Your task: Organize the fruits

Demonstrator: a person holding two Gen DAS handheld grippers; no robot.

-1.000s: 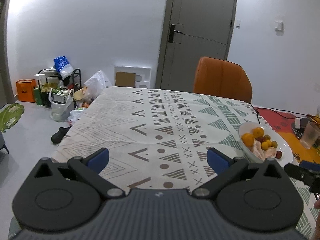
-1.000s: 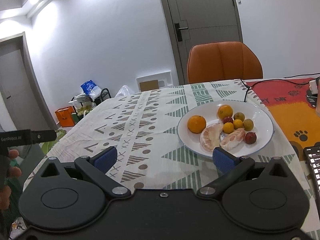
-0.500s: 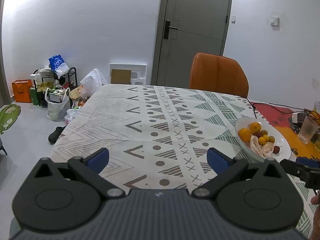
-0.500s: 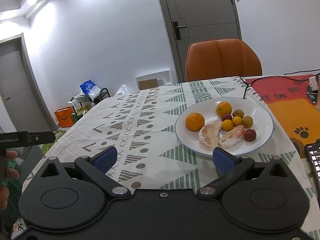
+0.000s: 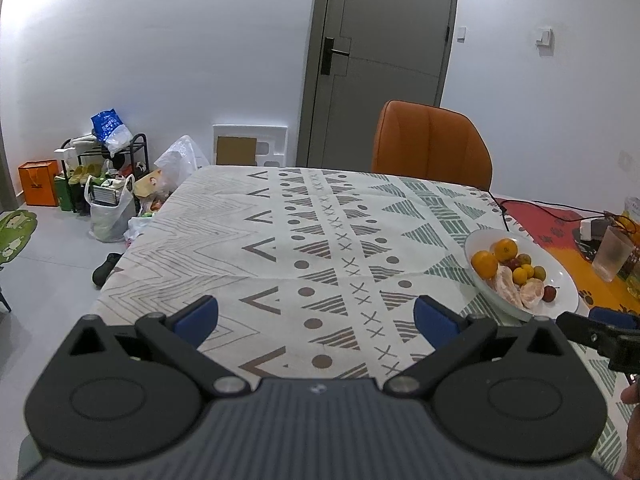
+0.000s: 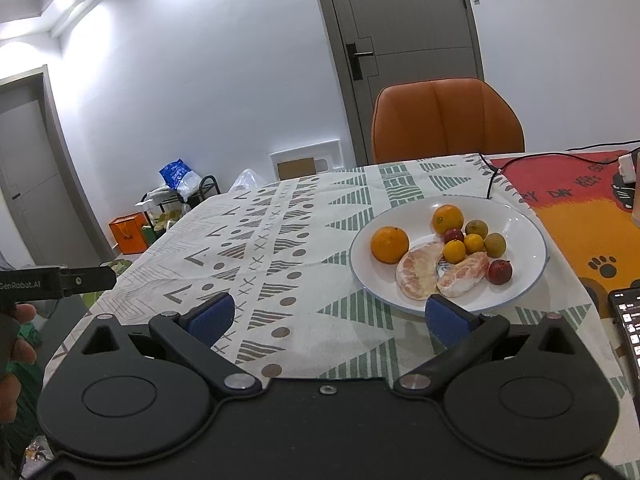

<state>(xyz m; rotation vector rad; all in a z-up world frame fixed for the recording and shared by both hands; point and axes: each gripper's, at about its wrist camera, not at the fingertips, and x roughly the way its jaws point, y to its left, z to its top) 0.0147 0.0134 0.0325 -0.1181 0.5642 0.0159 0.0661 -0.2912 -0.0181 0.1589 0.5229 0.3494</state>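
In the left wrist view, the left gripper [image 5: 316, 316] is held wide apart above the patterned cloth [image 5: 280, 240], with nothing between its blue pads [image 5: 198, 316]. The plate [image 5: 560, 280] is seen well to the right on the table, near the cloth's right edge, and fruit is piled on it: two oranges [image 5: 484, 264], peeled pomelo pieces [image 5: 508, 288], small yellow and green fruits, and a red one at the near rim. Part of the right gripper [image 5: 600, 334] is glimpsed at the right edge, just beside the plate. A cup [image 5: 612, 254] stands farther right on the orange mat [image 5: 560, 236], and an orange chair [image 5: 432, 144] is set at the far side of the table. In the right wrist view, the right gripper [image 6: 328, 318] is likewise spread wide and empty, its right pad [image 6: 446, 320] being seen just in front of the plate's [image 6: 524, 232] near rim. On the plate, one orange [image 6: 390, 244] lies at the left, a second [image 6: 448, 219] at the back, two pomelo pieces [image 6: 420, 276] toward the front, and a red fruit [image 6: 500, 272] to the right. A phone [image 6: 628, 328] lies at the right edge.
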